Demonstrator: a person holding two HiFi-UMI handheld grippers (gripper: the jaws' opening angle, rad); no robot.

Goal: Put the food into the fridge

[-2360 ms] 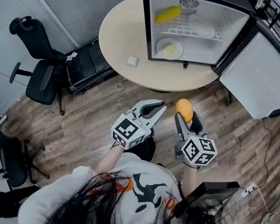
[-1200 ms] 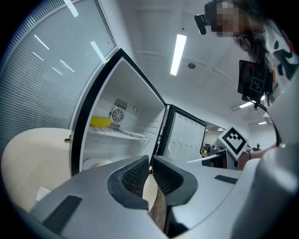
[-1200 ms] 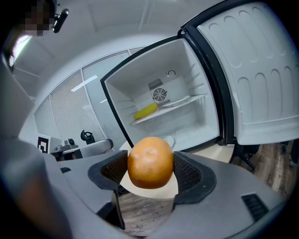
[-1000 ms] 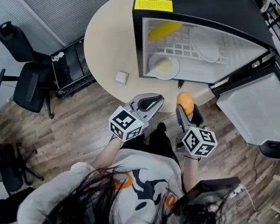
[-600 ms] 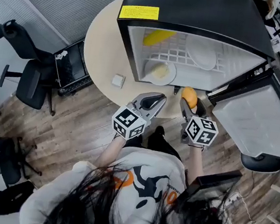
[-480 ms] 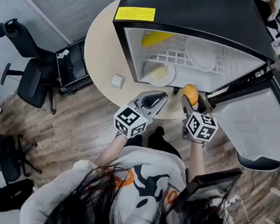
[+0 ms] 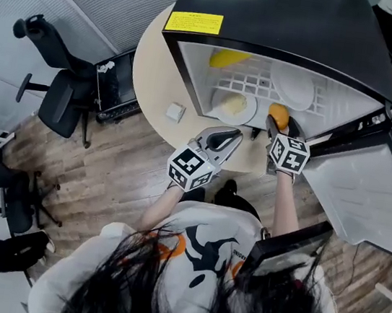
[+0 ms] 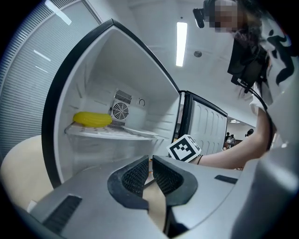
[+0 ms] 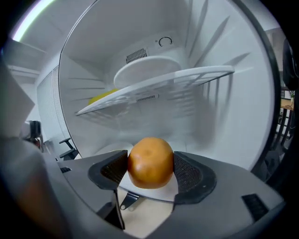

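My right gripper is shut on an orange fruit at the mouth of the open mini fridge, level with its lower compartment. In the right gripper view the orange sits squeezed between both pads, below the wire shelf. My left gripper hangs just outside the fridge front over the round table, its jaws shut with nothing between them. A yellow corn cob lies on the upper shelf. A plate with pale food rests on the fridge floor.
A white plate lies on the wire shelf. The fridge door stands open to the right. A small white box sits on the table left of the fridge. Black office chairs stand on the wooden floor at left.
The person has stepped up to the fridge. My right gripper has carried the orange forward from over the floor to the fridge opening. My left gripper came along, still shut.
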